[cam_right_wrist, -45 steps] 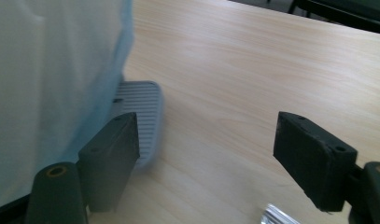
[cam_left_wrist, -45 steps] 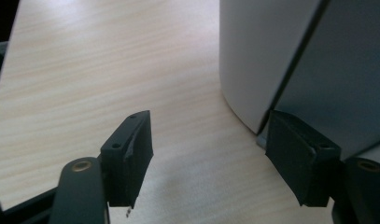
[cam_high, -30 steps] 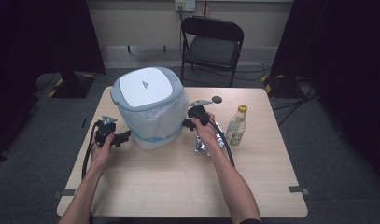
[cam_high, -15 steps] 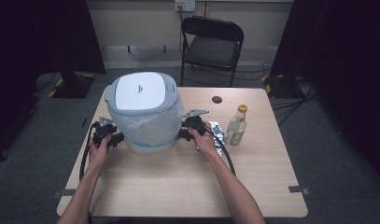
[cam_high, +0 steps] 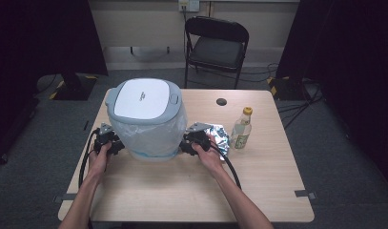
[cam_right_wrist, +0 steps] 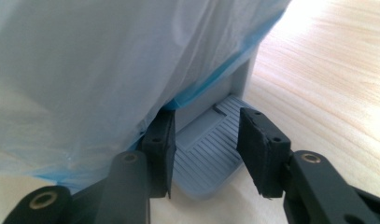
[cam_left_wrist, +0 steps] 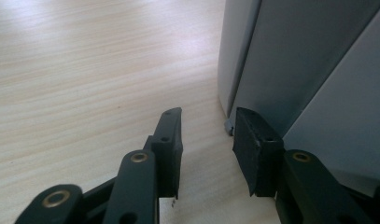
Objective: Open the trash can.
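Observation:
A grey pedal bin [cam_high: 146, 133] with a white lid [cam_high: 143, 98] and a pale blue bag liner stands upright on the wooden table [cam_high: 182, 191]. My left gripper [cam_high: 119, 145] sits low at the bin's left side. Its jaws have just been closing; in the left gripper view [cam_left_wrist: 206, 135] only bare table lies between them, and the bin's wall [cam_left_wrist: 290, 70] is beside the right jaw. My right gripper [cam_high: 182, 143] is at the bin's right foot. Its jaws [cam_right_wrist: 206, 144] have just been closing, with the ribbed pedal [cam_right_wrist: 204, 158] between them under the bag [cam_right_wrist: 108, 60].
Crumpled foil [cam_high: 220, 136] lies just right of my right hand, with a clear bottle with a yellow cap [cam_high: 241, 129] beyond it. A small dark round spot [cam_high: 222, 101] marks the table's far side. A black folding chair [cam_high: 218, 43] stands behind the table.
The bin has come upright and shifted a little toward the near left. My right gripper moved left and nearer with it, off the foil. The left gripper's jaws narrowed.

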`<state>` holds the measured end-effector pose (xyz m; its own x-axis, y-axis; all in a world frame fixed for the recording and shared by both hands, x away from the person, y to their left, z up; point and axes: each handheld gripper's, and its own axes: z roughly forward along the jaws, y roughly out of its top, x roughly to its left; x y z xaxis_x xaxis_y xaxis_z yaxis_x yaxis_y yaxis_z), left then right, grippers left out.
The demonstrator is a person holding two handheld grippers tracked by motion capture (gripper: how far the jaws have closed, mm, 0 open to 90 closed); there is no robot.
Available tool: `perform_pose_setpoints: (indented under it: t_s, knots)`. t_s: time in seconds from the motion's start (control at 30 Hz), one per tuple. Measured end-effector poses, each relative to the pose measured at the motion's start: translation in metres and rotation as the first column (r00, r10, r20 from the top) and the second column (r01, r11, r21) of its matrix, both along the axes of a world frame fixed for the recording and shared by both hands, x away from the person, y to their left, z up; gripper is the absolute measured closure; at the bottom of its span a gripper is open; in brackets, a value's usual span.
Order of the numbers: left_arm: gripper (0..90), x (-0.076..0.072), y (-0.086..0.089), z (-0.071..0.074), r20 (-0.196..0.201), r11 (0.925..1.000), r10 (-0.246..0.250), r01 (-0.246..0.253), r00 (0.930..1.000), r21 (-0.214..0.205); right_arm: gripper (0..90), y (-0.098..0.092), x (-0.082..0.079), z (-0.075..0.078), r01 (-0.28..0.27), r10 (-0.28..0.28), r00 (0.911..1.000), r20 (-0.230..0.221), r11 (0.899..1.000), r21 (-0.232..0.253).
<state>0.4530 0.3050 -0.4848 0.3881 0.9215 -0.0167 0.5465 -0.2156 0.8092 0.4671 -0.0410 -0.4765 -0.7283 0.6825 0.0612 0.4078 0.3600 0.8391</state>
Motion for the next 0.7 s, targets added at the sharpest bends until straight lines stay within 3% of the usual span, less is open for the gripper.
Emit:
perform_pose_setpoints:
  t_s: [0.1, 0.2, 0.27, 0.3, 0.37, 0.43, 0.6, 0.67, 0.7]
  knots:
    - [58.8, -0.004, 0.001, 0.001, -0.004, 0.9999, -0.005, 0.005, 1.0000, 0.012, 53.8, 0.000, -0.010, 0.003, -0.001, 0.001, 1.0000, -0.007, 1.000, -0.029]
    - [44.0, -0.012, 0.002, 0.002, -0.003, 0.9976, 0.026, -0.026, 0.9996, 0.064, 35.2, -0.002, -0.013, 0.005, 0.017, -0.017, 0.9998, -0.006, 0.998, -0.060]
    - [37.4, -0.018, 0.005, 0.003, -0.012, 0.9975, 0.024, -0.023, 0.9996, 0.067, 26.6, -0.007, -0.011, 0.006, 0.022, -0.023, 0.9996, -0.018, 0.998, -0.051]
    - [32.1, -0.022, 0.007, 0.004, -0.013, 0.9977, 0.014, -0.013, 0.9998, 0.067, 26.6, -0.010, -0.010, 0.006, 0.023, -0.023, 0.9996, -0.013, 0.999, -0.045]
    - [31.2, -0.030, 0.010, 0.008, 0.004, 0.9975, 0.015, -0.015, 0.9999, 0.068, 26.6, -0.017, -0.008, 0.007, 0.044, -0.045, 0.9989, -0.011, 0.998, -0.041]
    - [30.9, -0.037, 0.011, 0.010, -0.007, 0.9969, 0.013, -0.012, 0.9999, 0.078, 26.5, -0.023, -0.005, 0.008, 0.065, -0.066, 0.9978, -0.004, 0.997, -0.043]
    - [28.0, -0.056, 0.008, 0.008, -0.022, 0.9985, 0.006, -0.005, 0.9997, 0.055, 26.5, -0.034, 0.007, 0.005, 0.124, -0.124, 0.9923, 0.004, 0.990, -0.064]
    - [26.6, -0.061, 0.004, 0.005, -0.026, 0.9998, -0.010, 0.011, 0.9996, 0.018, 26.5, -0.035, 0.012, 0.002, 0.133, -0.133, 0.9911, 0.001, 0.989, -0.061]
    - [25.4, -0.063, 0.001, 0.005, -0.030, 0.9991, -0.020, 0.021, 0.9994, 0.036, 26.5, -0.035, 0.014, 0.001, 0.139, -0.139, 0.9902, 0.004, 0.988, -0.064]
